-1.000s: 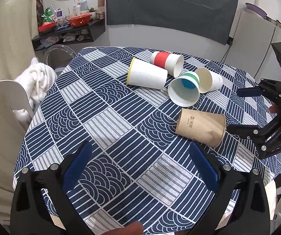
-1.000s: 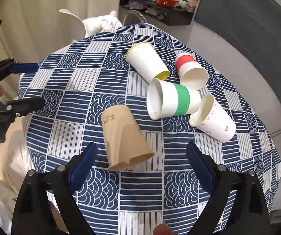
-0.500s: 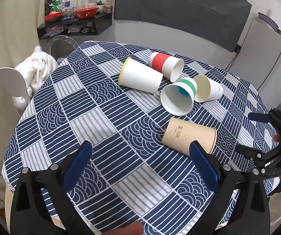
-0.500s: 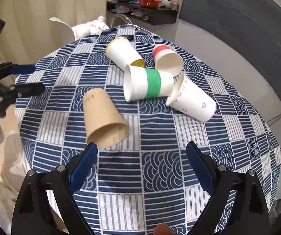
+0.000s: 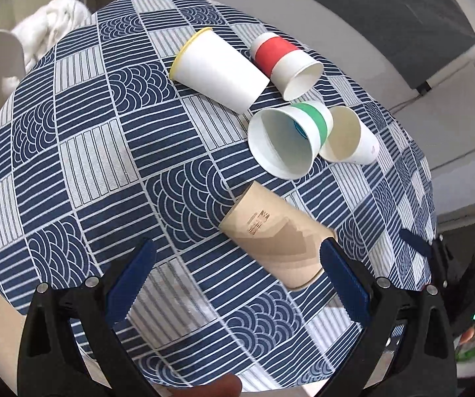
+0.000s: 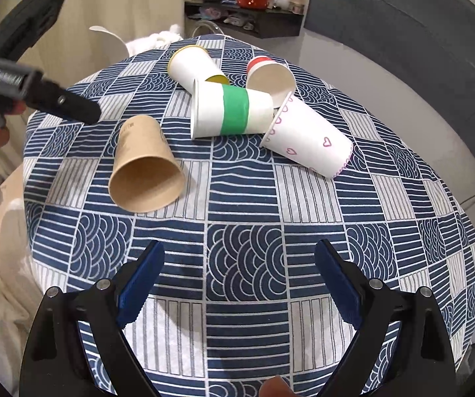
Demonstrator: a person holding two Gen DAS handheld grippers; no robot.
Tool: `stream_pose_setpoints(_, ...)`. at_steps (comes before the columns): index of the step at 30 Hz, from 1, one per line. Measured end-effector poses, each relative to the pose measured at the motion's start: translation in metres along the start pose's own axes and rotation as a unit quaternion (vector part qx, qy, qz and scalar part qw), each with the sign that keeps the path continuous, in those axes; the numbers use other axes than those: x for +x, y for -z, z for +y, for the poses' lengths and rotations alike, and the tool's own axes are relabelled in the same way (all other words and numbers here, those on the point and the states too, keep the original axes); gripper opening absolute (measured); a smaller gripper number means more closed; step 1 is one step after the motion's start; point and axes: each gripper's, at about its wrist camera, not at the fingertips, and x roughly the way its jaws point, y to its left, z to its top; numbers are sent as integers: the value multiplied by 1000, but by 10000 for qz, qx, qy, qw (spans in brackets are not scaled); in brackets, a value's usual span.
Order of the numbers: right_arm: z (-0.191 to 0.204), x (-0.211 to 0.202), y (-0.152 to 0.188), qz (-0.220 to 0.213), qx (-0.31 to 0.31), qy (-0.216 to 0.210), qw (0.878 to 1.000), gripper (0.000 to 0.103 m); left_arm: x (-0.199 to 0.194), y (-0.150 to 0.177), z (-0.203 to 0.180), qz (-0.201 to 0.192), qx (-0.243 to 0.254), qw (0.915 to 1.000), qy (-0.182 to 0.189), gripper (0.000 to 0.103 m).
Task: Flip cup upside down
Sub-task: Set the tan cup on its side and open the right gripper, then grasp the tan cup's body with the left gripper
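Note:
Several paper cups lie on their sides on a round table with a blue patterned cloth (image 5: 111, 172). A brown cup (image 5: 274, 238) (image 6: 145, 168) lies nearest the front. Behind it lie a green-banded cup (image 5: 290, 139) (image 6: 231, 112), a white cup with pink hearts (image 6: 307, 139) (image 5: 350, 139), a red-banded cup (image 5: 283, 63) (image 6: 267, 76) and a yellow-rimmed white cup (image 5: 217, 69) (image 6: 191, 66). My left gripper (image 5: 237, 281) is open and empty, its right finger beside the brown cup's mouth. My right gripper (image 6: 237, 281) is open and empty above the table's front part.
A white chair with a white cloth (image 5: 39, 29) stands left of the table. A dark shelf with bowls and bottles (image 6: 247, 10) is on the far wall. A grey panel (image 6: 403, 33) hangs behind the table. The left gripper shows in the right wrist view (image 6: 39, 92).
My left gripper has moved forward and down over the table toward the brown cup. My right gripper has pulled back and to the right. The cups have not moved.

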Motion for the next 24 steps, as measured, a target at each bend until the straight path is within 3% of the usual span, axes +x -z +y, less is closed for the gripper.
stream_pose_setpoints(6,-7,6,4,-101,-53,-316,9994,88,20,-14,-14,408,-465,9981,10,96)
stream_pose_setpoints(11,-1,9,6,-159,-264,-548,9980,88,42,-21,-20,733,-660,9951,-44,86)
stream_pose_setpoints(24,21,5,25,-239,-714,-533,9957,88,61,-26,-37,793,-608,9950,-50,64)
